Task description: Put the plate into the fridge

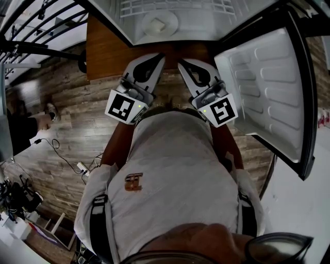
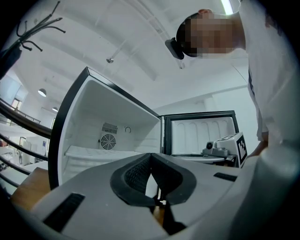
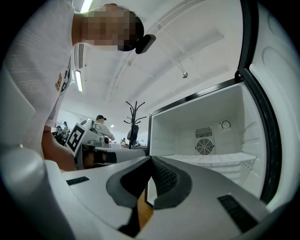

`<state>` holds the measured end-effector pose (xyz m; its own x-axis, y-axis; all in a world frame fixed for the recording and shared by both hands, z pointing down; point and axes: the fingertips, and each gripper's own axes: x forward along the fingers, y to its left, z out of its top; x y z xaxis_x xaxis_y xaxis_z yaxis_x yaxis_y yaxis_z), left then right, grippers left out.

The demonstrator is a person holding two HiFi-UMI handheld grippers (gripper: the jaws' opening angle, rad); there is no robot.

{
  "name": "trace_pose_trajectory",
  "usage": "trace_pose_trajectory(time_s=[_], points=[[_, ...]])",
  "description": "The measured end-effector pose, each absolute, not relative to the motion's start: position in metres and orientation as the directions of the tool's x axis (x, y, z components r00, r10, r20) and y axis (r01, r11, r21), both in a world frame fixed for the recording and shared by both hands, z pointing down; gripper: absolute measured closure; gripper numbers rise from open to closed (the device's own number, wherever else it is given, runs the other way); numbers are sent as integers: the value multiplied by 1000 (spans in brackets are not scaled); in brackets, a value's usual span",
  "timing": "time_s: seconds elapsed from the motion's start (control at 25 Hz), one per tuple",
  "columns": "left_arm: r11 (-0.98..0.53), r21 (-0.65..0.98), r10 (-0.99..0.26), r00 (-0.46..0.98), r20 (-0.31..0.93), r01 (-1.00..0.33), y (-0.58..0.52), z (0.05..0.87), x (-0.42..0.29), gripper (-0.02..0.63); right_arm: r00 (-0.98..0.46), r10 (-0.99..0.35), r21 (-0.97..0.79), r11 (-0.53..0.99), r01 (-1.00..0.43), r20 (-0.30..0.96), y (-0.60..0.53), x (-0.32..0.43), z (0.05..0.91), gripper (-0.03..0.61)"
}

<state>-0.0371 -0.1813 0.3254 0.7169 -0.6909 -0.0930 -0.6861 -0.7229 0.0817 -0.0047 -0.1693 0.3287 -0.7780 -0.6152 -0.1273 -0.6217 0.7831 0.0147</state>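
Observation:
The fridge (image 1: 170, 15) stands open in front of me, its white compartment (image 2: 112, 136) lit. In the head view a round white plate (image 1: 160, 23) lies on the wire shelf inside. Both grippers are held close to the person's chest and point at the fridge, short of its opening. My left gripper (image 1: 156, 58) is shut, its dark pads (image 2: 140, 173) meeting with nothing between them. The jaws of my right gripper (image 1: 184, 64) are likewise shut and hold nothing, its pads (image 3: 161, 178) touching. The plate does not show in either gripper view; only the shelf (image 3: 211, 159) does.
The fridge door (image 1: 263, 87) hangs open at the right, its inner shelves bare. Wooden floor (image 1: 77, 103) lies below, with cables and a power strip (image 1: 80, 166) at the left. Dark railings (image 1: 31, 31) run at the upper left. A coat rack (image 3: 134, 115) and a seated person (image 3: 101, 125) are far behind.

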Motion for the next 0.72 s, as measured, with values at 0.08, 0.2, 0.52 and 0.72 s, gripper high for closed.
trace_pose_trajectory(time_s=[0.08,0.2,0.52,0.72], points=[[-721,79,-693,715,-97,-688,-181,325,-38,595,-778,-615,13,783,-621,-124,-169,-6,330,546],[-717,75,-697,711,-95,-693,-181,325,-41,595,-777,-617,9,782,-623,-123,-169,-7,330,546],[-708,86,-706,700,-105,-701,-183,326,-43,595,-776,-620,12,780,-625,-121,-171,-7,333,546],[-711,79,-703,704,-106,-698,-184,326,-42,595,-775,-620,14,780,-626,-125,-173,-7,333,546]])
